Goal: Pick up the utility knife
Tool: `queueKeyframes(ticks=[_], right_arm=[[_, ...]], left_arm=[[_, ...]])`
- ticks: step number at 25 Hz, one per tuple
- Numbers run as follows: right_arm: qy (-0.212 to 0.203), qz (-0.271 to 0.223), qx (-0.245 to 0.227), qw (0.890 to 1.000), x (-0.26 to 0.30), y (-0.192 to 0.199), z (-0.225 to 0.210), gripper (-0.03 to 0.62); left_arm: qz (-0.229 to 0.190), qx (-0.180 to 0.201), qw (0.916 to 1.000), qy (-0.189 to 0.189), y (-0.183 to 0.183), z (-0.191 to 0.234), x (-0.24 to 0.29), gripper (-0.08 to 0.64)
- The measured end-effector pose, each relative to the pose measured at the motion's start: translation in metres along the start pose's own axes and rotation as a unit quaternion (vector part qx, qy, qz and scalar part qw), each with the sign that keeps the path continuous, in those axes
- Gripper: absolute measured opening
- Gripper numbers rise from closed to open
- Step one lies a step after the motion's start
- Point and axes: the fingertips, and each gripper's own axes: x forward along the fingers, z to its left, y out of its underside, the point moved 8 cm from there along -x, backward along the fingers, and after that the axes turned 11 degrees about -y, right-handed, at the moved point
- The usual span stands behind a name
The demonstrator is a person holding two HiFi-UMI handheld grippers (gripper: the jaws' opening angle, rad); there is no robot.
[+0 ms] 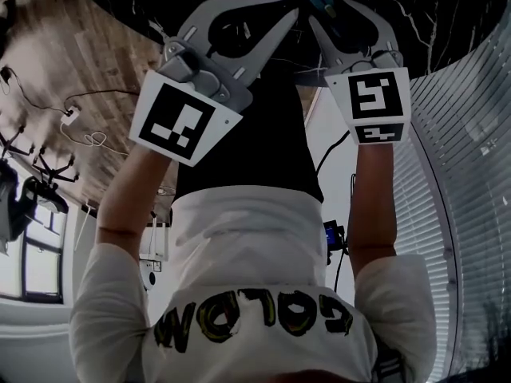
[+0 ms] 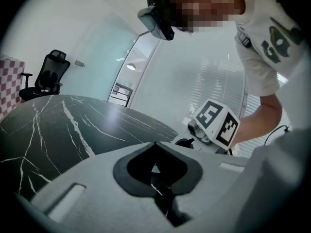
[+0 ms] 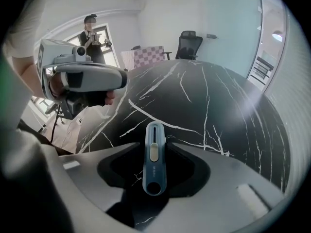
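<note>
Watching remote, quick notes. The utility knife lies on the black white-veined table, right in the gap of the right gripper. In the right gripper view it runs 12 to 6 o'clock, with the round-hole end at 6 and the pale slider about halfway up. That gripper's jaws are spread, one on each side of the knife and v close to it, but afaict the pads aren't squeezing it. The left gripper has its jaws closed together at the tips w/ nothing between them, just table showing through the cutout. In the head view the knife's blue end pokes out at 12 o'clock. The left gripper is at roughly 11 and the right at roughly 1, and both point toward the table. In the right gripper view the left one is at about 10 o'clock. There's an office chair at 12 past the table's far edge.
</note>
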Motion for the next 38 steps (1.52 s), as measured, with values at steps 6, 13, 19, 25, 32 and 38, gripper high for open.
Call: queueKeyframes(ticks=[6,13,19,25,32,38], right_arm=[[-0.002,0.0,0.002,1.0,-0.001,-0.001,-0.002,0.137],[0.013,-0.004,-0.009,1.0,-0.004,-0.002,-0.002,0.13],[0.028,-0.041,-0.008,0.999,-0.034,-0.018,0.002,0.13],[0.051,-0.1,-0.023,0.993,-0.078,-0.044,0.007,0.13],[0.067,-0.16,-0.036,0.984,-0.141,-0.076,0.022,0.13],[0.084,-0.23,-0.048,0.968,-0.207,-0.109,0.041,0.13]], left_arm=[[0.001,0.011,0.9999,0.005,-0.005,-0.001,-0.003,0.005],[-0.005,0.02,0.9998,-0.004,-0.014,-0.006,-0.013,0.004],[0.002,0.036,0.9993,-0.002,-0.03,-0.022,-0.026,0.003],[-0.029,0.05,0.9982,-0.01,-0.066,-0.039,-0.032,0.003],[-0.073,0.039,0.9962,-0.027,-0.119,-0.056,-0.047,0.004],[-0.107,0.033,0.9927,-0.045,-0.172,-0.072,-0.069,0.003]])
